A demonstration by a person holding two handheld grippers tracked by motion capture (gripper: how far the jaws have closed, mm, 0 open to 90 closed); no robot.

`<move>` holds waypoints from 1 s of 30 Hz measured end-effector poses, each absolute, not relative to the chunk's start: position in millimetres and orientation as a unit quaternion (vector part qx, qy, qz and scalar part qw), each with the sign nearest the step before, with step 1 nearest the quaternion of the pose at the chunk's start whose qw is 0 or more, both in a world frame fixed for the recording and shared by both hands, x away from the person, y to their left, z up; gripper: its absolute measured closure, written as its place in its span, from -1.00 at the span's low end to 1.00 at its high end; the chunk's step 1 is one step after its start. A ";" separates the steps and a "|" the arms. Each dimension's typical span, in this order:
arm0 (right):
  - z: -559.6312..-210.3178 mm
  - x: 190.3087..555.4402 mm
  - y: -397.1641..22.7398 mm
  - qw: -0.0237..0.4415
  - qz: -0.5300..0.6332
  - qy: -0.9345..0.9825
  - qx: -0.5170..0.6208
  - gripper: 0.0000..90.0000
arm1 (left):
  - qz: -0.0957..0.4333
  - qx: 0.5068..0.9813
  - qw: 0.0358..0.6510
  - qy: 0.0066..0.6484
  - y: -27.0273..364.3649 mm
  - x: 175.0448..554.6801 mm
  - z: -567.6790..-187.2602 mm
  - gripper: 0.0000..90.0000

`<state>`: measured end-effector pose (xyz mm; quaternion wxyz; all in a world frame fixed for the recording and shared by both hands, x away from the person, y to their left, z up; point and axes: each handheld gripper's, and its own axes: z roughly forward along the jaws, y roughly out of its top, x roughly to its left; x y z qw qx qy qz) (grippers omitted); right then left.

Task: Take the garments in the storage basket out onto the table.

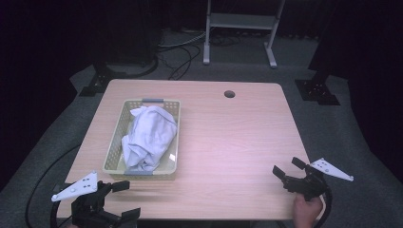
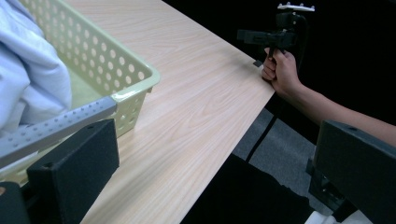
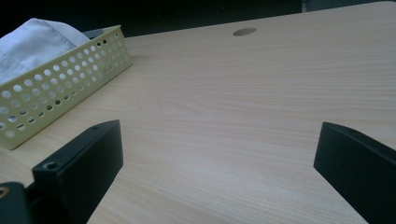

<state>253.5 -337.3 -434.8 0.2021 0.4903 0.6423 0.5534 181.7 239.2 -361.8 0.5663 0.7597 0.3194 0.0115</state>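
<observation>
Apparently nothing has begun: the white cloth (image 1: 149, 137) lies bundled in the pale green basket (image 1: 112, 152) toward the table's (image 1: 228, 142) left edge, the basket's long axis running from near edge to far edge. The left gripper (image 1: 124, 199) at the near left corner and the right gripper (image 1: 286, 170) at the near right corner both hold their fingers wide apart, gripping nothing.

A white cloth (image 1: 149, 137) lies crumpled in a yellow basket with holes (image 1: 117, 137) on the table's left side.
</observation>
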 end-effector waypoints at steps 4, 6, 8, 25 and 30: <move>-434.8 253.6 -337.4 0.201 0.554 0.643 0.490 -0.97 | 0.013 0.761 0.567 0.316 239.0 187.5 -359.8 -1.00; -434.9 253.7 -337.2 0.202 0.553 0.643 0.489 -0.97 | 0.013 0.761 0.567 0.316 239.1 190.3 -359.0 -1.00; -434.9 253.6 -337.0 0.202 0.553 0.643 0.490 -0.97 | 0.013 0.761 0.568 0.315 239.2 192.6 -358.2 -1.00; -435.0 253.8 -336.9 0.202 0.552 0.644 0.489 -0.97 | 0.012 0.768 0.561 0.308 239.1 212.4 -357.3 -1.00; -435.0 253.8 -337.0 0.202 0.553 0.645 0.488 -0.97 | 0.011 0.765 0.565 0.307 240.6 217.8 -355.9 -1.00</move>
